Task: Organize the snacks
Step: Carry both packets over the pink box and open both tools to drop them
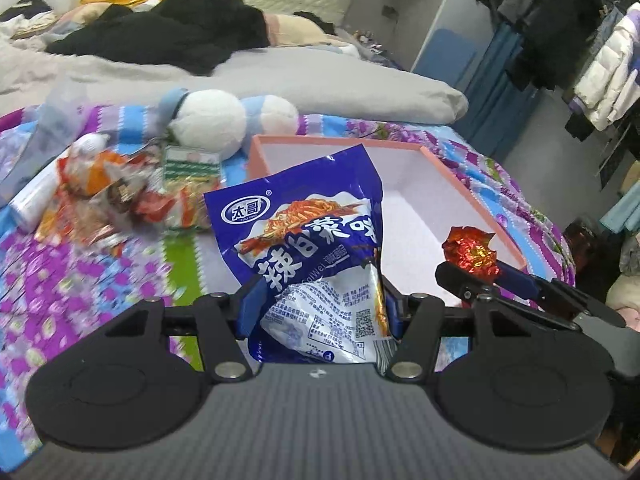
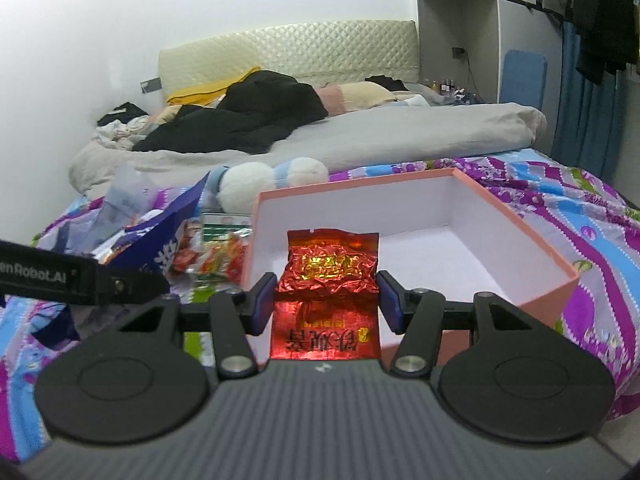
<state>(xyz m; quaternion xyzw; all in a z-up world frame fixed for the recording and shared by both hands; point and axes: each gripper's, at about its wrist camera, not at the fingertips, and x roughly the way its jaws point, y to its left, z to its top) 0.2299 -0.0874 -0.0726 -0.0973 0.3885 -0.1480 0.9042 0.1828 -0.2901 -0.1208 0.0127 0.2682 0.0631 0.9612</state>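
My left gripper is shut on a blue snack bag with white lettering, held up over the near left wall of the pink box. Further right in that view my right gripper carries a crinkled red foil packet over the box. In the right wrist view my right gripper is shut on that red foil packet, just above the near wall of the pink box, whose white inside holds nothing. The blue bag shows at the left.
A pile of loose snack packets lies on the patterned bedspread left of the box, with a white tube beside it. A white and blue plush toy sits behind. Grey duvet, dark clothes and a clothes rack lie beyond.
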